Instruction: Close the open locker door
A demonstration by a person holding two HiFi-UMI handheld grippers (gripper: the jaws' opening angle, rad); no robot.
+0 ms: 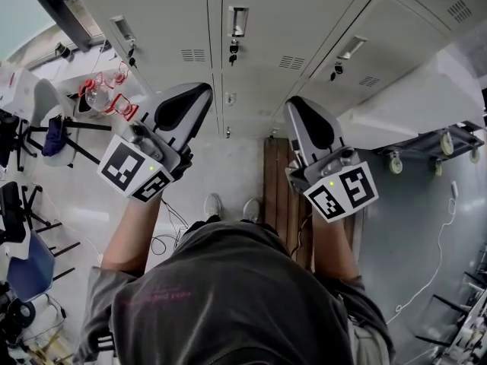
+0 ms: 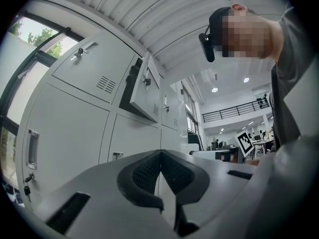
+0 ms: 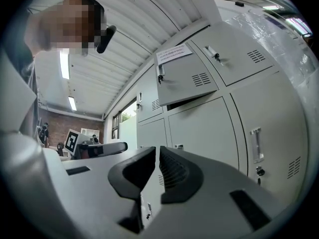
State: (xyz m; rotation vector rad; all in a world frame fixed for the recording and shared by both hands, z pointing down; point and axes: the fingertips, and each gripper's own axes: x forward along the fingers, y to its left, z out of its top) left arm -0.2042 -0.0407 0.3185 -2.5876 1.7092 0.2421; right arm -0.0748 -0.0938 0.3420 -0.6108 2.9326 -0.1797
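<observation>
While person stands facing grey locker bank (image 1: 297,21), both tools are raised before it, short of its doors.
Left tool (image 2: 160,155): jaws together, tips meeting, nothing between.
Right tool (image 3: 156,152): jaws drawn almost together, thin slit only, nothing between.
Open locker door (image 3: 187,78): higher on bank, above both tools, swung outward, dark gap behind it; paper label (image 3: 174,54) along top edge, lock at left edge.
Neither tool touches the door.
</observation>
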